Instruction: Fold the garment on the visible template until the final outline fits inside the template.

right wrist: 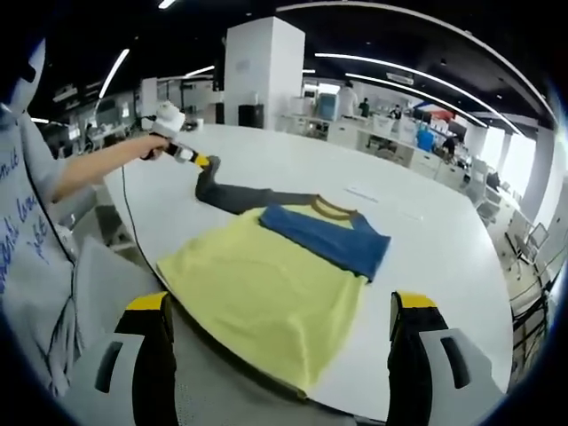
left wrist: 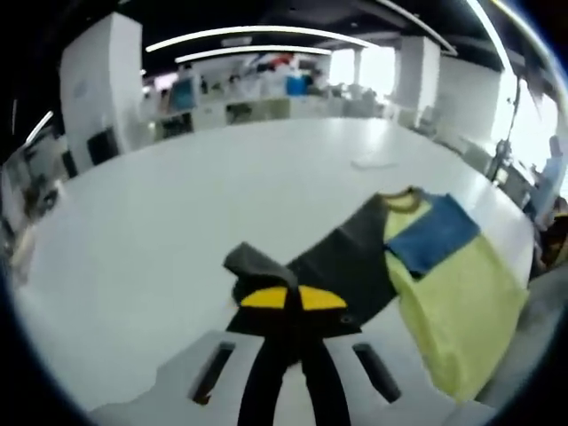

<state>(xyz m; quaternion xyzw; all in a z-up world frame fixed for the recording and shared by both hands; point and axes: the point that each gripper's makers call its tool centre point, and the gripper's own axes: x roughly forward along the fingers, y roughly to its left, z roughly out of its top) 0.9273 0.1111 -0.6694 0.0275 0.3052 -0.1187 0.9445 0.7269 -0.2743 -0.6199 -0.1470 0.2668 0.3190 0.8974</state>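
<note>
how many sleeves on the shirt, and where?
2: grey sleeve stretched away, pinched in the left tongs; blue sleeve folded across the yellow body. Right tongs open.

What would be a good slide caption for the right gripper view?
Open right claw faces a yellow shirt, blue sleeve folded over, while the left claw lifts its grey sleeve.

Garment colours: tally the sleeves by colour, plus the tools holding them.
Grey sleeve: 1, pinched by the left tool
Blue sleeve: 1, folded across the yellow body
Open right tool: 1, holding nothing
Total: 2 sleeves, 2 tools
</note>
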